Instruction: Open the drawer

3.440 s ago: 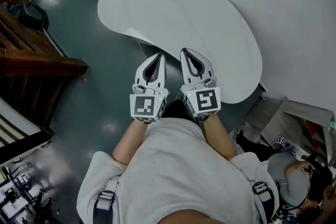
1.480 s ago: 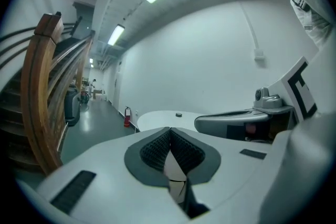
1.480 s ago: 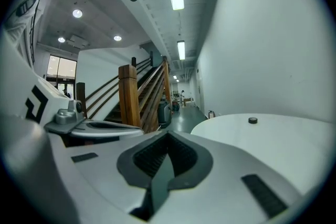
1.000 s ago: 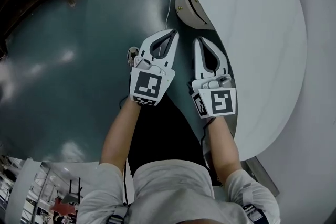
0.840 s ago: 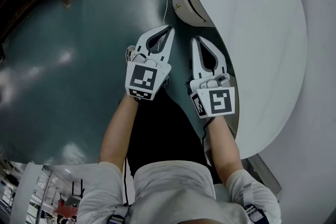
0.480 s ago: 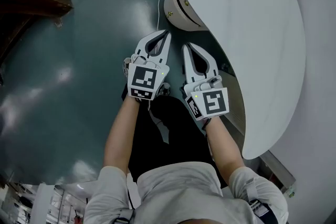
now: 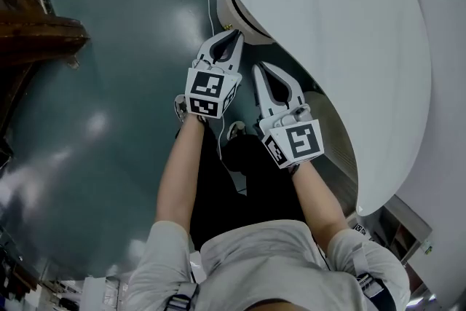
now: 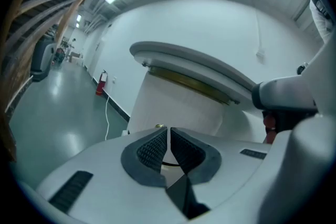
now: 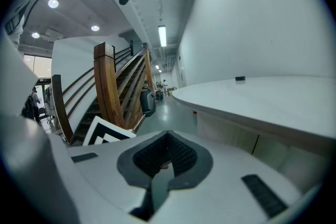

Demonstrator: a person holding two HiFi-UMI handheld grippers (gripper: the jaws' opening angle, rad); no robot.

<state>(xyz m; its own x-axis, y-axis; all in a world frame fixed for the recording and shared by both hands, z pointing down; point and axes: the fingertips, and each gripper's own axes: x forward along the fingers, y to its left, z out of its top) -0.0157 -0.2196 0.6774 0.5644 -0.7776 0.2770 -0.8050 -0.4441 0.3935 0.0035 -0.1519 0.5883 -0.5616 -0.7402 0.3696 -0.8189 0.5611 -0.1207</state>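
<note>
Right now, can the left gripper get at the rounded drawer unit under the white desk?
Probably yes: the left gripper, jaws shut, points straight at the drawer unit, with nothing visible between them.

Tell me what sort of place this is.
Probably a lobby or open hall in an office-type building: a large curved white desk, a wooden staircase and a glossy green floor.
</note>
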